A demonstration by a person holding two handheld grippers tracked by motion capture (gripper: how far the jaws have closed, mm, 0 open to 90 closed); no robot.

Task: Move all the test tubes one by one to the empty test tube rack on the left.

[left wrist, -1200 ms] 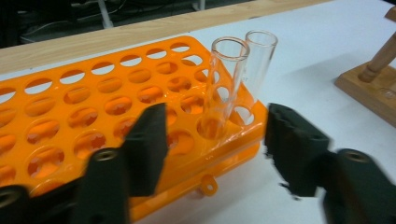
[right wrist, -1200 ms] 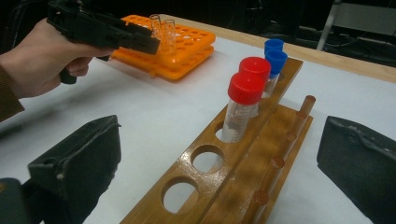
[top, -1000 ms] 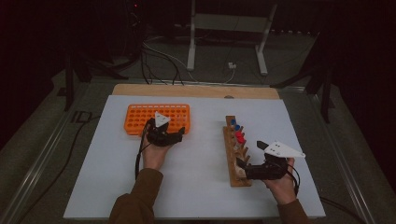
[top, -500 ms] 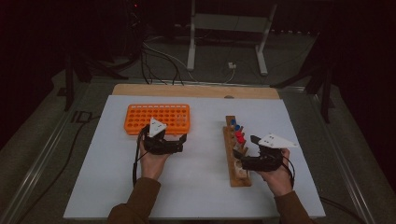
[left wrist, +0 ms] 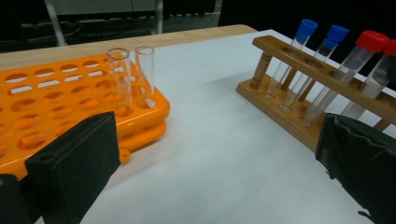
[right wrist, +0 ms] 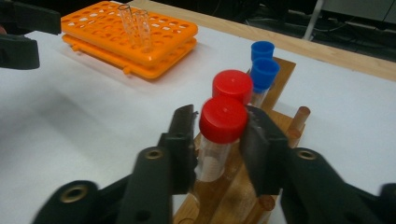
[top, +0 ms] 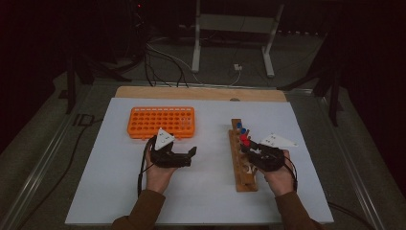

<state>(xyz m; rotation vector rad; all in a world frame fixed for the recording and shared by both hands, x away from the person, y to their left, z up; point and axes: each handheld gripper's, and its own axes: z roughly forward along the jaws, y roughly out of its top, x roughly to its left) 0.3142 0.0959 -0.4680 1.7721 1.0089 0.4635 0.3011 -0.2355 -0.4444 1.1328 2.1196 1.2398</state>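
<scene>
Partly, red-capped tube (right wrist: 223,135) hidden, right tool (right wrist: 219,140) closing

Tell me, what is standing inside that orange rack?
Two clear, uncapped glass tubes stand side by side in holes near one corner of the orange rack. The other holes in view look empty. The left gripper's near jaw covers part of the rack's front edge.

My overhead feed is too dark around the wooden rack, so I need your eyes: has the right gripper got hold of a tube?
Observer: Yes. The right gripper has just been closing, and its jaws pinch the nearer red-capped tube just below the cap, the tube standing in the wooden rack.
Operator: And the orange rack, anything in it?
Observer: Two clear uncapped tubes stand together near one corner of the orange rack.
</scene>
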